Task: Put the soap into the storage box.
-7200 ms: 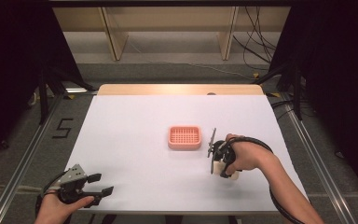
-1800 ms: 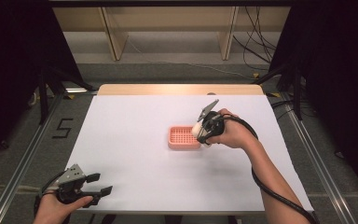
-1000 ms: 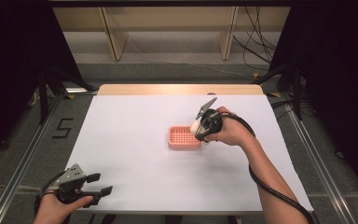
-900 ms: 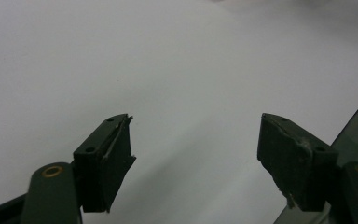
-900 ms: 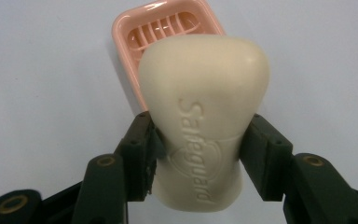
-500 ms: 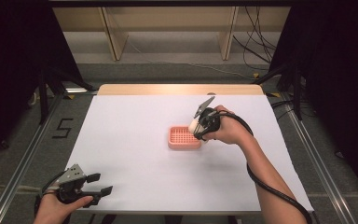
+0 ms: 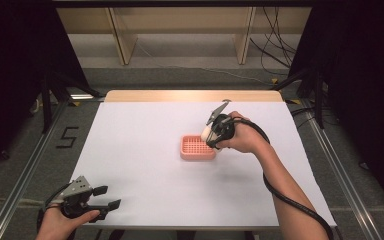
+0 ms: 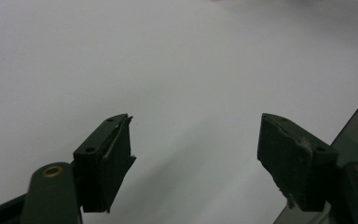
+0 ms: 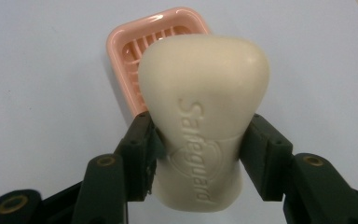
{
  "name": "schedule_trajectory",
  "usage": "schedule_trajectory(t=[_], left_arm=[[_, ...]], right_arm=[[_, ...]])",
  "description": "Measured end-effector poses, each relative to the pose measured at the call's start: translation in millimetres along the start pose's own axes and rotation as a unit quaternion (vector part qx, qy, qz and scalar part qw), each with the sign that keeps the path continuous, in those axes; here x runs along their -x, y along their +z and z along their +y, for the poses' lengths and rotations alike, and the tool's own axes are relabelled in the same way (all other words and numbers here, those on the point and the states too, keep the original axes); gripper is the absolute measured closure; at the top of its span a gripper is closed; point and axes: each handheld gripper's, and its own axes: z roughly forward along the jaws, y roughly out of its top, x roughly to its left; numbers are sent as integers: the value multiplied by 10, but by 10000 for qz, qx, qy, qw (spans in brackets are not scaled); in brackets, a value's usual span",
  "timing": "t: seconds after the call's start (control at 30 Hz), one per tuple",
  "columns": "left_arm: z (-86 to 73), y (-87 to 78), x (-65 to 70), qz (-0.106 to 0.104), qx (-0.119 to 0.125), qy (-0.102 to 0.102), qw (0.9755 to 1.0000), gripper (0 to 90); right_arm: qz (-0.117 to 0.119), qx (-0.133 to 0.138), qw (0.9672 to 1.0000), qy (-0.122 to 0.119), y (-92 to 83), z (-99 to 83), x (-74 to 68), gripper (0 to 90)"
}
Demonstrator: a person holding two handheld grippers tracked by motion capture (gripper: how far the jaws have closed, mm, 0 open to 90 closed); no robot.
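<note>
The left hand-held gripper (image 8: 193, 154) looks out over the plain white bench (image 8: 168, 60), its two black jaws rising from the bottom edge and standing wide apart with nothing between them; a darker strip past the bench edge shows at the lower right corner.

White table (image 7: 145, 150) open all round — pink tray (image 7: 192, 149) sole obstacle

The right gripper (image 7: 211, 134) was held out over the table's middle on an extended forearm, jaws clamped on a pale bar; the left gripper (image 7: 105, 197) rested low at the near-left edge, jaws spread apart.
</note>
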Motion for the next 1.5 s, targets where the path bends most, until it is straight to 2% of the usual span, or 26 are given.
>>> schedule_trajectory(t=[0.03,0.07,0.3,0.9,1.2,1.37,1.5], left_arm=[[0,0,0,0,0,0,10000,253],[0,-1,0,7,-1,2,10000,253],[-1,1,3,-5,24,-20,10000,253],[1,-5,2,34,8,0,10000,253],[-2,3,1,-27,64,-27,10000,253],[1,-2,6,26,32,-17,10000,253],[-4,5,-3,-29,58,-14,10000,253]], right_arm=[[0,0,10000,0,0,0,0,501],[16,-50,9999,134,-3,6,-10,501],[45,-82,9998,177,18,33,-17,501],[74,-42,9999,101,95,99,-15,501],[82,-41,9999,42,97,149,-16,501],[71,-52,9999,50,105,162,-18,501],[73,-71,9999,81,119,176,-25,501]])
